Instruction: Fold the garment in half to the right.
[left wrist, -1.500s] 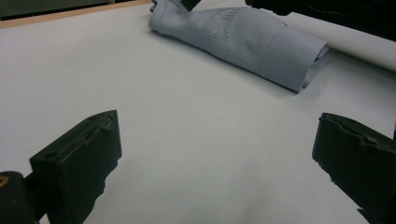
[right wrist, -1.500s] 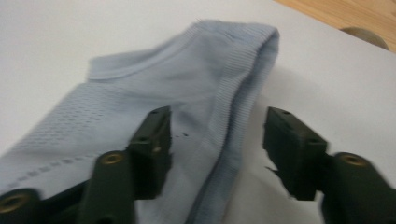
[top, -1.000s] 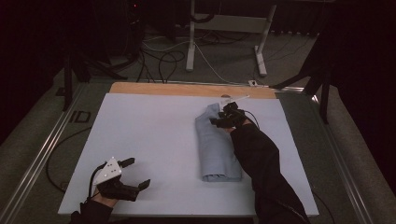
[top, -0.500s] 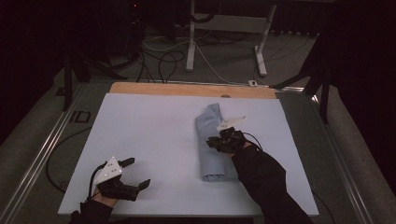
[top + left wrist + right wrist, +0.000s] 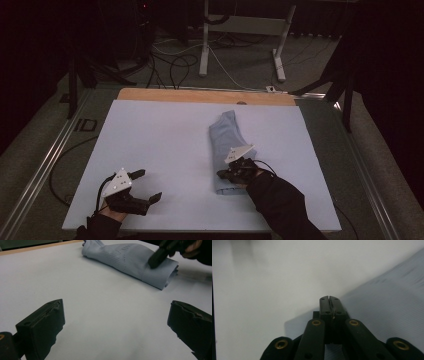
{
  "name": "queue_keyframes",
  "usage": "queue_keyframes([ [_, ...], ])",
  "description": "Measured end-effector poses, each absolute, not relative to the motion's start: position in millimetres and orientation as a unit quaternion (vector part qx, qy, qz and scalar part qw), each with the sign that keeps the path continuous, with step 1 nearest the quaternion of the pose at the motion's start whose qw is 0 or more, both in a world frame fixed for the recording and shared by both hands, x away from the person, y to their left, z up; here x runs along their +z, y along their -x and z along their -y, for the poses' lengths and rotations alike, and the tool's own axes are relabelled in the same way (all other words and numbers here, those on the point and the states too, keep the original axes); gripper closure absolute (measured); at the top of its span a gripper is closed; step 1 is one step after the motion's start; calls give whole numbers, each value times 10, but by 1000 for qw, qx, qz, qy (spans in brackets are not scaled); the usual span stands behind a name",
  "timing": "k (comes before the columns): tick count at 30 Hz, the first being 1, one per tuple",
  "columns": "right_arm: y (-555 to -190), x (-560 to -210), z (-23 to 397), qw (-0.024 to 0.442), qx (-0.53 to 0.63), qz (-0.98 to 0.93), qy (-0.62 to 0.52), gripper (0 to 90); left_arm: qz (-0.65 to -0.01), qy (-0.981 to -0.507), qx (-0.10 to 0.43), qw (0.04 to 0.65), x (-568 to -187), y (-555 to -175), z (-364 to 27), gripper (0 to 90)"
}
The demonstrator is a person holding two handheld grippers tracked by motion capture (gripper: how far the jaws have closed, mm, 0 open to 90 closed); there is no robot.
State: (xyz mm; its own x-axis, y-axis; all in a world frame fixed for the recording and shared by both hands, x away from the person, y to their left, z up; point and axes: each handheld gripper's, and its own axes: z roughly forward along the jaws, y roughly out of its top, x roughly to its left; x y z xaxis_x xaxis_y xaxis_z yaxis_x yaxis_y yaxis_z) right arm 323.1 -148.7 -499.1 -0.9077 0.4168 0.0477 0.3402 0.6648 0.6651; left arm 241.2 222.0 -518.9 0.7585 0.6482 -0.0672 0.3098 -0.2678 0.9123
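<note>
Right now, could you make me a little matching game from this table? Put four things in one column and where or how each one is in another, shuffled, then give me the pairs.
Things:
1. left claw
2. right claw
3. blue cloth
4. wooden strip

Descriptions:
A. folded into a long bundle, right of the table's middle
B. along the table's far edge
C. jaws wide apart over bare white sheet
D. jaws pressed together, on the near end of the cloth

Pairs: 1-C, 2-D, 3-A, 4-B
</note>
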Motion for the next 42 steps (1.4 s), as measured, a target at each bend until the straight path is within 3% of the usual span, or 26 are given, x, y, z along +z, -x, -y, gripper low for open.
queue_keyframes([
  [9, -3110, -5237, 1531, 24, 361, -906, -220, 900, -305, -782, 161, 519, -5192, -2409, -2207, 21],
  [33, -2937, -5276, 1463, 15, 359, -908, -217, 900, -304, -781, 161, 521, -5179, -2411, -2204, 20],
  [37, -2960, -5250, 1479, -6, 373, -900, -224, 900, -305, -780, 161, 522, -5174, -2413, -2216, 21],
  [42, -3001, -5049, 1556, 27, 403, -887, -223, 897, -304, -780, 160, 523, -5172, -2416, -2235, 21],
])
